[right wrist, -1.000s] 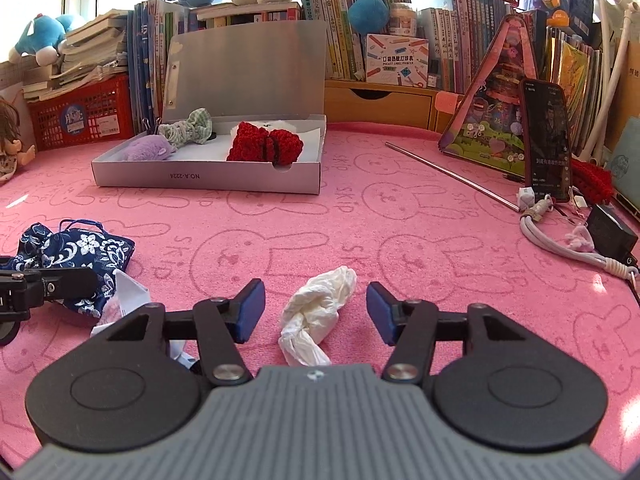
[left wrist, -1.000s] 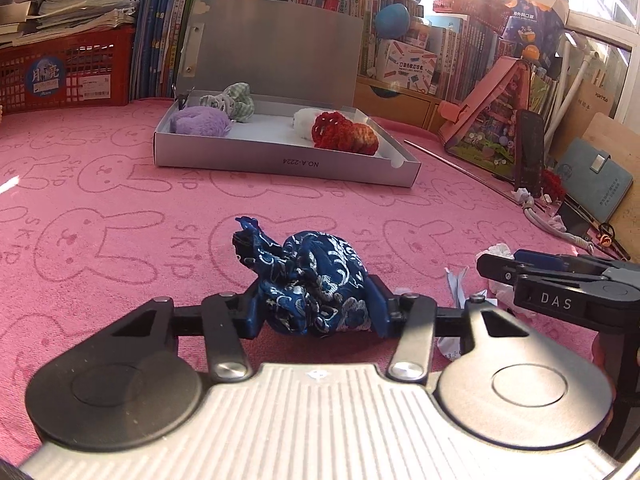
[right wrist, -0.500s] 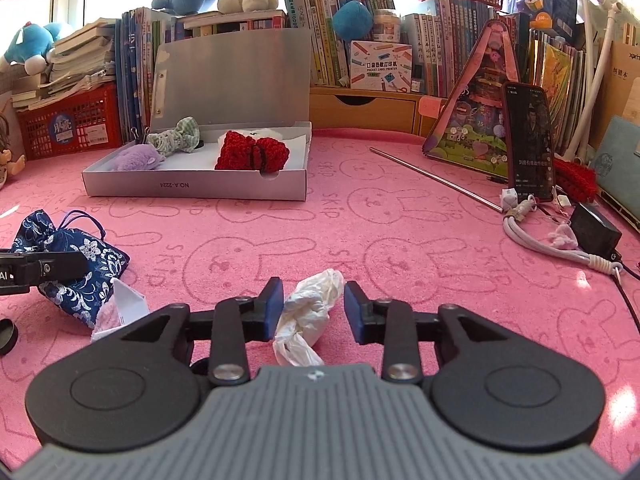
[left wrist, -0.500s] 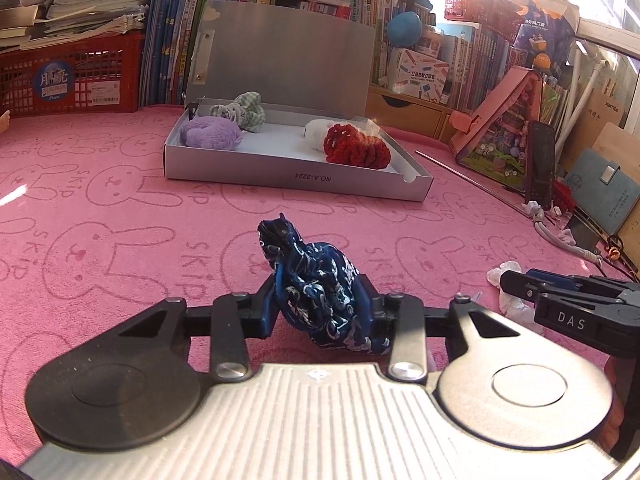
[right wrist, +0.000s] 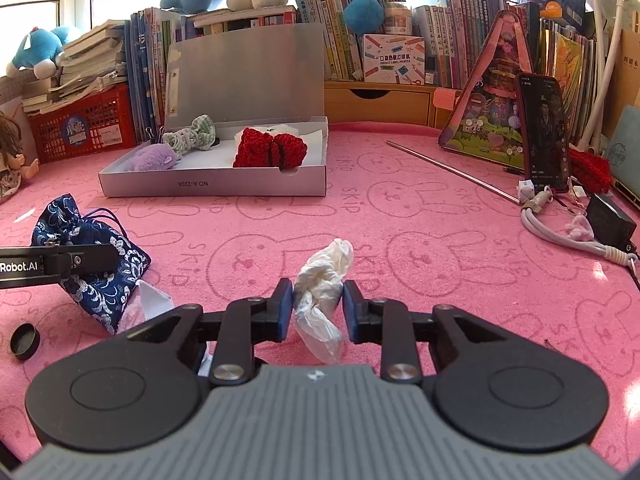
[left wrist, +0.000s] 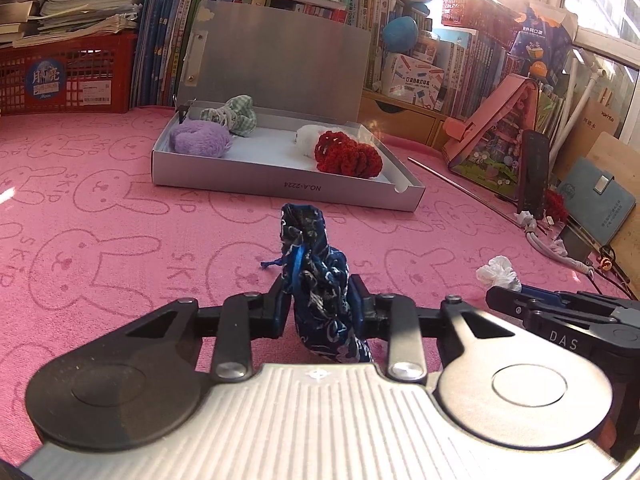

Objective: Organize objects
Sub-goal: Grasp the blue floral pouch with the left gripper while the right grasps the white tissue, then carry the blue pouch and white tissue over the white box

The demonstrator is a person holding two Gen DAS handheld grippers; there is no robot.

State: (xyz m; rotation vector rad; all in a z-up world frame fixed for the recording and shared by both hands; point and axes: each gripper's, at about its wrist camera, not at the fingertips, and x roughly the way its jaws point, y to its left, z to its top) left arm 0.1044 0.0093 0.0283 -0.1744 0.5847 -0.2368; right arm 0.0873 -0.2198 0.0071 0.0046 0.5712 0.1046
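Note:
My left gripper is shut on a dark blue patterned drawstring pouch, holding it upright just above the pink mat; the pouch also shows in the right wrist view. My right gripper is shut on a crumpled white plastic bag, also seen in the left wrist view. An open grey box lies ahead with a purple plush, a green checked scrunchie and a red knitted piece inside.
A white paper scrap and a black cap lie by the pouch. A metal rod, phone, cable and charger sit right. Books, a red basket and toys line the back.
My left gripper closed on the blue pouch and lifted it upright. My right gripper closed its jaws onto the white plastic bag.

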